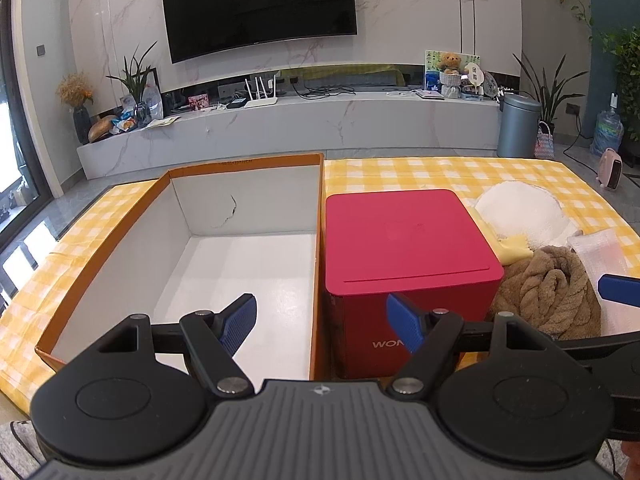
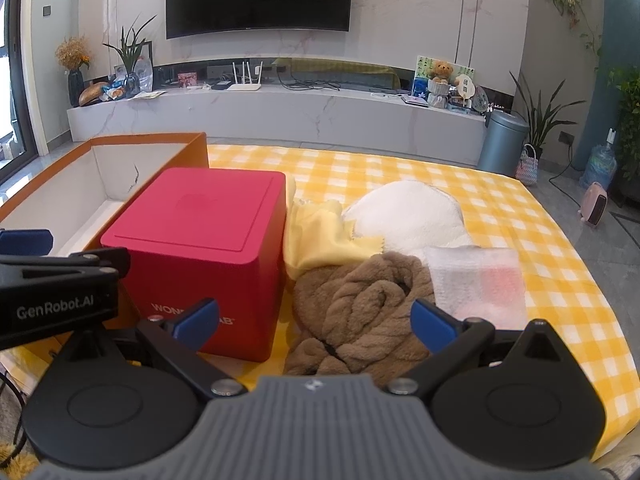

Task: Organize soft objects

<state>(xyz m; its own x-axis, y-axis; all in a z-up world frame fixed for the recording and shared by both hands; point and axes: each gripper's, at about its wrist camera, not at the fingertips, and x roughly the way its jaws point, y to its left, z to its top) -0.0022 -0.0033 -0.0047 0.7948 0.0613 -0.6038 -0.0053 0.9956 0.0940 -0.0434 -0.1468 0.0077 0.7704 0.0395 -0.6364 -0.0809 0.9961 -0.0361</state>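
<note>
A crumpled brown fleece cloth (image 2: 360, 308) lies on the yellow checked table, right of a red cube box (image 2: 200, 256). Behind it lie a yellow cloth (image 2: 320, 240), a white fluffy pad (image 2: 408, 212) and a white foam pouch (image 2: 480, 280). My right gripper (image 2: 316, 324) is open and empty, just in front of the brown cloth. My left gripper (image 1: 322, 322) is open and empty, above the near edge of an orange cardboard box (image 1: 120, 240) with a white empty inside. The brown cloth (image 1: 548, 292) and red box (image 1: 404, 248) also show in the left wrist view.
The yellow checked tablecloth (image 2: 540, 216) covers the table, whose far and right edges show. Beyond it stand a marble TV bench (image 2: 280, 116), a wall TV, plants, a grey bin (image 2: 504, 144) and a pink heater (image 2: 594, 204) on the floor.
</note>
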